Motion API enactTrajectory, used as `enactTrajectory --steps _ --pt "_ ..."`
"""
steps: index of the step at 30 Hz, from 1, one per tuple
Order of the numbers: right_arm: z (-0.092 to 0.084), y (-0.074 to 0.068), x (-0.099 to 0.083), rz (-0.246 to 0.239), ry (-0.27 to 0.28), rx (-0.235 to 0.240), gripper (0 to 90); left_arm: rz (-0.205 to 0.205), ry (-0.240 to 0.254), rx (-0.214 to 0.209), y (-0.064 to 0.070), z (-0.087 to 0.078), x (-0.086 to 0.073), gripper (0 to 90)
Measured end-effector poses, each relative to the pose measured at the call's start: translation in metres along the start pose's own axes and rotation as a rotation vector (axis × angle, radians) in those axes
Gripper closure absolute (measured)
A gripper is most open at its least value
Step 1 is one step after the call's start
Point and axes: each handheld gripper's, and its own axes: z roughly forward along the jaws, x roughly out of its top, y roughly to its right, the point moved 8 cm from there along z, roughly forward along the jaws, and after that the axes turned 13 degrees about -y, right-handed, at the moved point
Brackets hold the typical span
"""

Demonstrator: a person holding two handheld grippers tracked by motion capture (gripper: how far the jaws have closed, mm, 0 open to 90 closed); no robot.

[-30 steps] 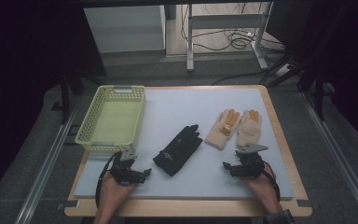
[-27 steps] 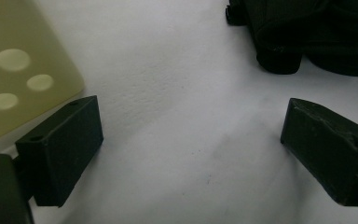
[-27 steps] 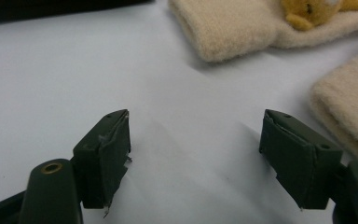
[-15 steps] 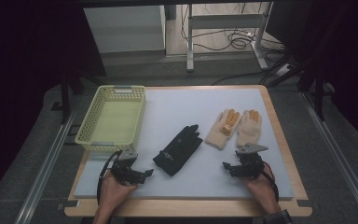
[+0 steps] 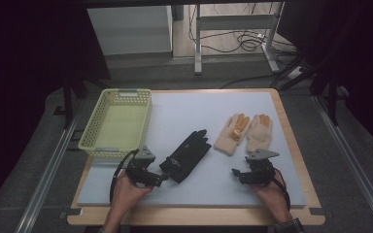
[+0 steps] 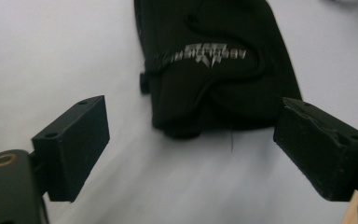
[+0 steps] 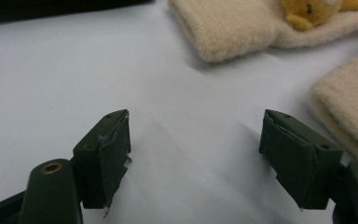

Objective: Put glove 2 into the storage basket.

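High view shows the left gripper (image 5: 161, 180) drawn up to the cuff of the black glove (image 5: 187, 155), which lies flat on the pale mat of the table (image 5: 291, 213) with its finger ends pointing away from the person, just right of the yellow basket (image 5: 116, 124). Left gripper view has the fingers (image 6: 72, 144) spread wide either side of that cuff, having just closed a little, with nothing pinched between them and the glove's hem lying beyond the tips; the approach from the cuff end probably gives a thick edge of cloth to catch. The basket stands empty at the near left, a likely place for the glove to go. The right gripper (image 5: 236, 174) rests low on the mat near the wrist ends of the two cream gloves (image 5: 245, 132), which lie side by side; right gripper view shows its fingers (image 7: 105, 154) also spread, holding nothing, as if waiting its turn
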Motion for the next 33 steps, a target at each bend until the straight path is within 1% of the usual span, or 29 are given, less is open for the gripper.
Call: enactTrajectory --steps 3,5,7,12,16,17,18,20,22,25,29,31,32,33 --pt "0.0 0.0 0.0 0.0 0.0 0.0 24.3 -0.001 -0.035 0.015 0.005 0.007 0.012 7.7" --pt "0.0 0.0 0.0 0.0 0.0 0.0 24.3 0.012 -0.048 0.017 0.009 0.013 0.023 5.0" --pt "0.0 0.0 0.0 0.0 0.0 0.0 24.3 0.022 -0.068 0.027 0.011 0.018 0.03 2.1" --pt "0.0 0.0 0.0 0.0 0.0 0.001 24.3 0.045 -0.096 0.031 0.016 0.034 0.047 0.0" --pt "0.0 0.0 0.0 0.0 0.001 0.001 24.3 0.046 -0.129 0.058 0.015 0.048 0.056 0.0" --pt "0.0 0.0 0.0 0.0 0.0 0.001 24.3 0.047 -0.146 0.061 0.014 0.055 0.059 0.0" --pt "0.0 0.0 0.0 0.0 0.0 0.001 24.3 0.047 -0.146 0.061 0.014 0.055 0.059 0.0" --pt "0.0 0.0 0.0 0.0 0.001 0.001 24.3 0.049 -0.162 0.06 0.013 0.061 0.061 0.0" --pt "0.0 0.0 0.0 0.001 0.001 0.0 24.3 0.051 -0.174 0.049 0.014 0.066 0.063 0.0" --pt "0.0 0.0 0.0 0.0 0.001 0.001 24.3 0.074 -0.19 0.054 0.02 0.068 0.062 0.0" --pt "0.0 0.0 0.0 0.0 0.001 0.001 24.3 0.103 -0.213 0.068 0.024 0.069 0.059 0.0" --pt "0.0 0.0 0.0 0.0 0.001 0.0 24.3 0.116 -0.221 0.084 0.024 0.071 0.057 0.0" --pt "0.0 0.0 0.0 0.0 0.001 0.001 24.3 0.116 -0.223 0.096 0.023 0.071 0.057 0.0" --pt "0.0 0.0 0.0 0.001 0.001 0.001 24.3 0.096 -0.226 0.101 0.021 0.072 0.058 0.0"
